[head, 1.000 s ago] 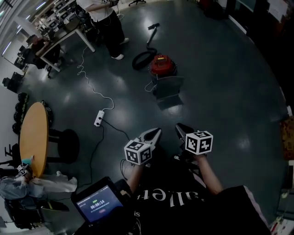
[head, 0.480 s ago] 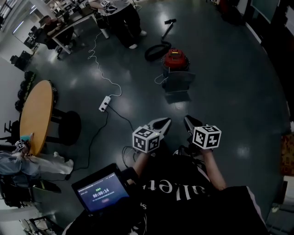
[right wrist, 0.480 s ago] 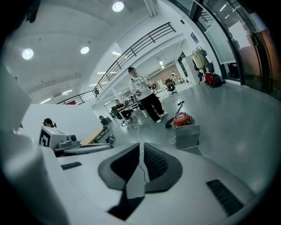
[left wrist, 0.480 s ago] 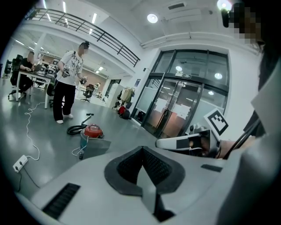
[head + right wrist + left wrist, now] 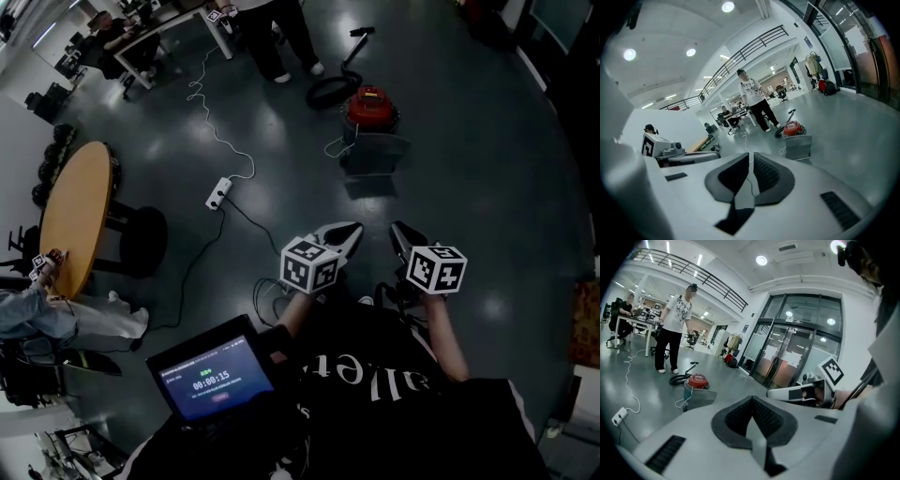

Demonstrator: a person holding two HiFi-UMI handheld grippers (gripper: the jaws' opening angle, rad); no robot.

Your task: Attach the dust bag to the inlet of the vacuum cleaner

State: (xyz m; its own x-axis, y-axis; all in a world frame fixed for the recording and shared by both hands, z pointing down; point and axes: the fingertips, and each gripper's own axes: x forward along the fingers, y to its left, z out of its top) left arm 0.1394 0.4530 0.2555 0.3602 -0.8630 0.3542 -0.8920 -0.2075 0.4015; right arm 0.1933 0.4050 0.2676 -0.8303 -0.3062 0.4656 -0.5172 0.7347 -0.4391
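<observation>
The red vacuum cleaner [image 5: 372, 105] stands on the dark floor far ahead, its black hose [image 5: 330, 89] curled to its left. A grey dust bag [image 5: 373, 155] stands upright just in front of it. Both show small in the left gripper view as the vacuum cleaner [image 5: 697, 379] and dust bag [image 5: 701, 397], and in the right gripper view as the vacuum cleaner [image 5: 793, 128] and dust bag [image 5: 798, 146]. My left gripper [image 5: 349, 228] and right gripper [image 5: 397, 229] are held side by side near my body, well short of the bag. Both are shut and hold nothing.
A white power strip [image 5: 218, 193] with a trailing cord lies on the floor to the left. Further left are a round wooden table [image 5: 70, 216] and a black stool [image 5: 141, 242]. A person [image 5: 281, 37] stands beyond the hose. Glass doors [image 5: 787, 357] lie to the right.
The head view has shifted, so the vacuum cleaner and bag sit higher and further right in the picture. Both grippers stay shut, side by side.
</observation>
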